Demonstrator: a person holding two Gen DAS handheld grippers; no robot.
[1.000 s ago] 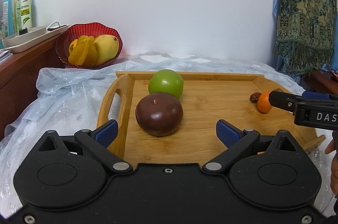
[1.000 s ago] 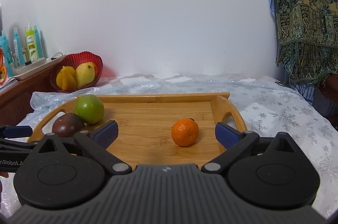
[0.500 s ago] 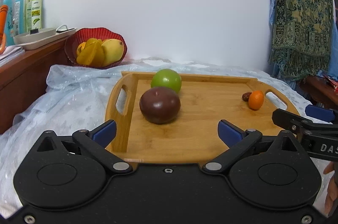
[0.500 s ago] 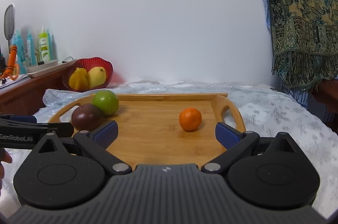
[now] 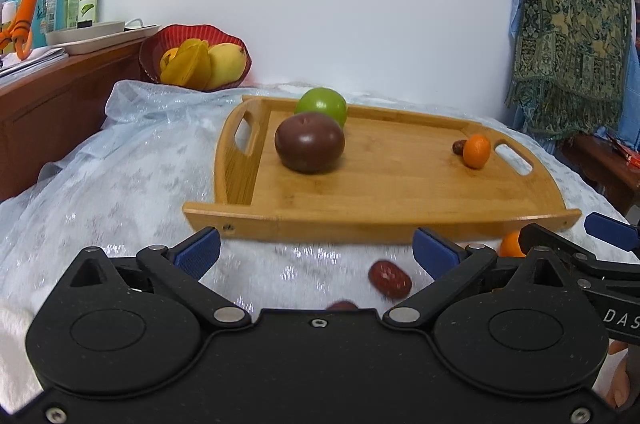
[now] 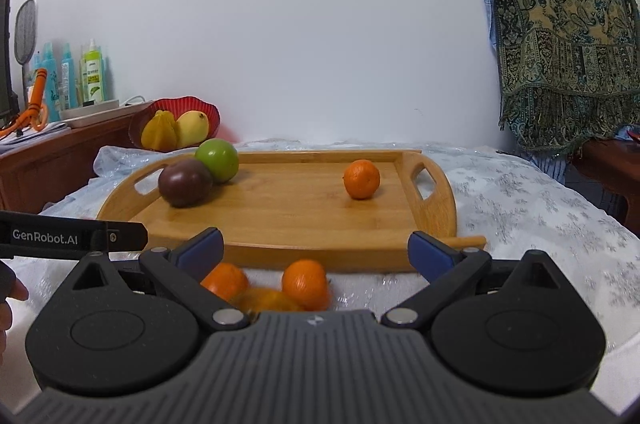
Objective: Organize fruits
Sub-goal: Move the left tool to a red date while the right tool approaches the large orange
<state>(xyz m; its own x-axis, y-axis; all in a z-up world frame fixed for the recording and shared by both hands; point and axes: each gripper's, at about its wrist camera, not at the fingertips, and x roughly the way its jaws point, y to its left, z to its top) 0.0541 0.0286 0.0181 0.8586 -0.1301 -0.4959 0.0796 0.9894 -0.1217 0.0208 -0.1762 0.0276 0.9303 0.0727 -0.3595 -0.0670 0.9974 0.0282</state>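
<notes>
Spread over the table, a silvery, crinkled cloth (image 6: 520, 192), soft and likely to let round fruit roll. On it, a flat bamboo tray (image 6: 304, 224) with smooth grain, low rim and cut-out handles at both ends. At the tray's far left corner, a glossy dark-purple fruit (image 5: 309, 143) touching a waxy green one (image 5: 321, 105); near the right handle, a dimpled tangerine (image 6: 361, 179) with a small brown date (image 5: 458, 147) just beside it in the left view. Off the tray, on the cloth before its near edge, loose tangerines (image 6: 305, 284) in a blurred cluster and a wrinkled red date (image 5: 389, 279). Right gripper (image 6: 316, 249) above the cluster, jaws wide apart, nothing held; left gripper (image 5: 317, 246) above the date, jaws equally wide, empty. Probably the pick-up stage: best done by lowering straight down on the nearest tangerine, closing across its middle with light pressure to spare the thin peel, and keeping clear of its neighbours. Date small and oval, so better pinched across its short axis, fingertips close to the cloth without snagging it.
</notes>
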